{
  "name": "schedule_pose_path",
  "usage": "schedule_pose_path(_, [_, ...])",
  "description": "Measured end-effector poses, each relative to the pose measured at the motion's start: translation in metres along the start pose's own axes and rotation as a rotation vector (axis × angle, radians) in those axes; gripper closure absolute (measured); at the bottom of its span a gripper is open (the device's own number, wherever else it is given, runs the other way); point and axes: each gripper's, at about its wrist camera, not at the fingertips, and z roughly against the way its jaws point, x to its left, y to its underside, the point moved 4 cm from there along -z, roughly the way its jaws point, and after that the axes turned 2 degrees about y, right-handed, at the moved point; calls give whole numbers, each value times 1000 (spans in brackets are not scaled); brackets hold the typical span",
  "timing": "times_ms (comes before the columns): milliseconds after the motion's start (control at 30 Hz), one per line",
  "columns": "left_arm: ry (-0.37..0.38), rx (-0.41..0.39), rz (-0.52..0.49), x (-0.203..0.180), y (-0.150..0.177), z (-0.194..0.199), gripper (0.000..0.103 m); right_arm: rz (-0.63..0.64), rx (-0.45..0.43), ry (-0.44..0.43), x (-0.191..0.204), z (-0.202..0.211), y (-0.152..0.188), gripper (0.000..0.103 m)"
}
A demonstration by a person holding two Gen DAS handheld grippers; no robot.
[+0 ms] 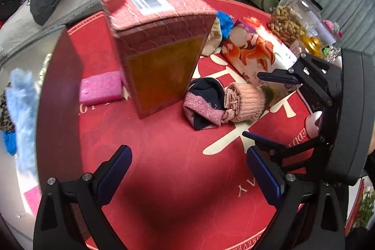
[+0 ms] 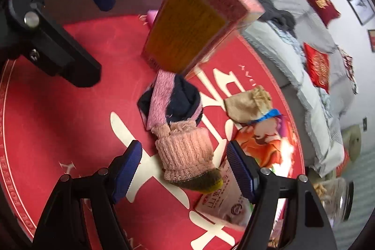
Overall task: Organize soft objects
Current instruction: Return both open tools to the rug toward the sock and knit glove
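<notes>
Status: early, by judgement; nothing gathered.
Left claw [image 1: 188, 176]: wide open, empty.
Right claw [image 2: 185, 170]: wide open, empty, straddling pink knit sock [image 2: 185, 154].
Striped sock [image 2: 171, 100], beige sock [image 2: 246, 104], pink sponge [image 1: 100, 88]: loose on red tabletop [image 1: 164, 168].

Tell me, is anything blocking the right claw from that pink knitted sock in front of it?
Nothing visible does. The right gripper is open with the pink knitted sock lying just ahead between its fingers. The tall red box stands farther back, beyond the socks.
</notes>
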Motion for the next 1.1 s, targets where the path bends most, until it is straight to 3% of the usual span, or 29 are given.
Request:
schedule_pose_path(267, [0,14,-13,9,3,-23,4,70,9,-61,8,-23,4,26])
schedule_pose_path(400, [14,16,-20,11,6,-33,4,9,26,-70,1,-30,7,52])
schedule_pose_path(467, [22,12,-24,9,5,-37,4,-64,21,-119,-4,-19,11,57])
schedule_pose_path(600, [19,17,-68,-2,-1,-50,4,-143,16,-125,12,1,35,58])
schedule_pose_path(800, [-38,32,-123,-22,-15,-76,4,-380,2,-125,22,36,65,58])
schedule_pose_path(1100, [-109,-25,-24,-19,-18,-76,4,-502,3,-134,31,42,73,58])
